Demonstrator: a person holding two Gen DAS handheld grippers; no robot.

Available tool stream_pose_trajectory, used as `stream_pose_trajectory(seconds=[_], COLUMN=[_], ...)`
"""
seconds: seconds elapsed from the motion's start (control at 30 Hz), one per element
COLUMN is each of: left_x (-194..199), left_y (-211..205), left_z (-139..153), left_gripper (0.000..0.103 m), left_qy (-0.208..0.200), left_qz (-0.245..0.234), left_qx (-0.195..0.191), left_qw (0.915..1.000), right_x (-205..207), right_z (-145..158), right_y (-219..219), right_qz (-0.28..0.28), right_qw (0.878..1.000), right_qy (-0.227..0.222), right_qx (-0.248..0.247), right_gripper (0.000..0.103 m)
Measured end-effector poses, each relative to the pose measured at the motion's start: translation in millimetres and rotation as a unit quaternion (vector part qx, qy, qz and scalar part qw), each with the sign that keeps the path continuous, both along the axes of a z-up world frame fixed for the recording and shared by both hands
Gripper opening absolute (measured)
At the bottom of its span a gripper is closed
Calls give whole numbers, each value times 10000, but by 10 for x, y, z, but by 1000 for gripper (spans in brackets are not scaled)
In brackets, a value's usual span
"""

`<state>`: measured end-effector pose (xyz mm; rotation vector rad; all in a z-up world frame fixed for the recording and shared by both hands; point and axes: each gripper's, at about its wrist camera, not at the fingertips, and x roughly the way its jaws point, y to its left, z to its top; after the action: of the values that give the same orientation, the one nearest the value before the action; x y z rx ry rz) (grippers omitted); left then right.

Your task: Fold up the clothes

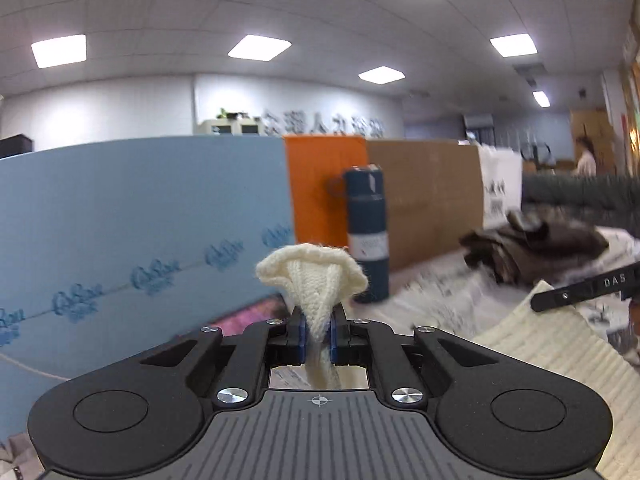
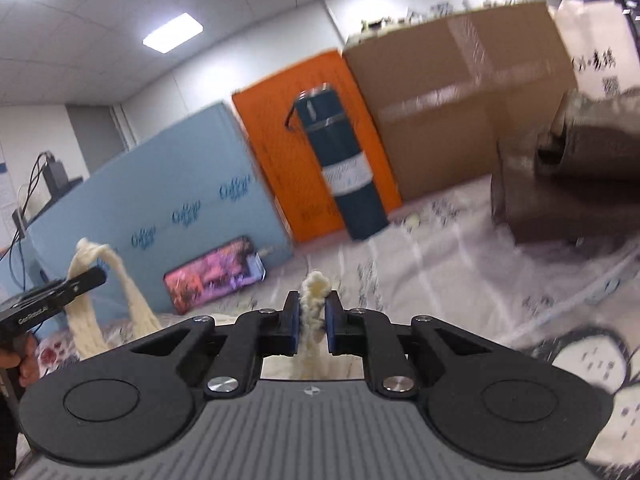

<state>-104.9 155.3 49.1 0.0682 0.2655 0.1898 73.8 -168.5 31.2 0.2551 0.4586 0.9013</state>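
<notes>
I am looking along both claws over a bed or table covered in a pale printed sheet (image 2: 460, 256), which spreads ahead of and below the right claw. Beyond the claws stands a row of upright panels: a light blue foam board (image 1: 140, 224) ahead and to the left, an orange board (image 1: 324, 184) straight ahead, and a brown cardboard box (image 2: 460, 112) ahead and to the right. A heap of dark brown clothes (image 2: 568, 168) lies on the sheet, ahead and to the right of both claws.

The cream knit garment (image 1: 552, 360) is the thing I am folding. Part of it spreads flat below and to the right of the left claw, its ribbed surface showing. The rest is lifted between the two claws.

A dark blue flask (image 1: 366, 236) stands upright just ahead of the left claw, in front of the orange board. A phone (image 2: 214, 274) with a lit pink screen leans against the blue foam board, ahead and left of the right claw.

My left claw (image 1: 318, 332) is clamped tight on a bunched fold of the cream knit, which fans out above its fingertips. My right claw (image 2: 312, 320) is likewise closed on a thin, fuzzy pinch of the same knit. In the right wrist view, the left claw appears far to the left with knit draping down from it.
</notes>
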Motion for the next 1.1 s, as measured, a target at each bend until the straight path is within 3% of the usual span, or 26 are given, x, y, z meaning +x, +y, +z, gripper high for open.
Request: stream_pose_trajectory(seconds=[0.13,0.3,0.4,0.47,0.6,0.77,0.87,0.93,0.97,1.03,1.1], left_x=[87,288,273,185,-23,-312,-472,-609,-649,-719,-689], left_y=[237,408,493,544,492,203,-211,-476,-613,-889,-1179], left_z=[-19,-384,-483,-448,-334,-155,13,64,48,0,-140], left_gripper=[10,20,45,61,65,65,65,65,65,65,65], left_qy=[120,968,1279,1257,1088,750,324,183,279,524,1062], left_qz=[239,848,1181,1363,1529,1453,678,-166,-695,-1779,-2499], left_qx=[-297,-225,-8,142,491,996,902,570,340,-143,-121], left_qw=[9992,9914,9847,9826,9810,9815,9931,9981,9966,9826,9624], right_x=[195,394,423,436,454,369,285,162,100,-46,-175], right_z=[-47,-357,-390,-409,-426,-346,-267,-177,-132,-66,-23], right_y=[75,190,135,112,86,44,3,-36,-56,-108,-163], right_qz=[-211,-382,-507,-558,-591,-645,-624,-508,-449,-326,-169], right_qw=[9995,9957,9949,9943,9936,9956,9971,9983,9988,9992,9991], right_qy=[103,552,657,726,828,592,406,274,209,153,170], right_qx=[-193,-646,-567,-551,-481,-324,-152,-23,41,179,354], right_gripper=[12,14,26,32,34,41,50,57,63,67,70])
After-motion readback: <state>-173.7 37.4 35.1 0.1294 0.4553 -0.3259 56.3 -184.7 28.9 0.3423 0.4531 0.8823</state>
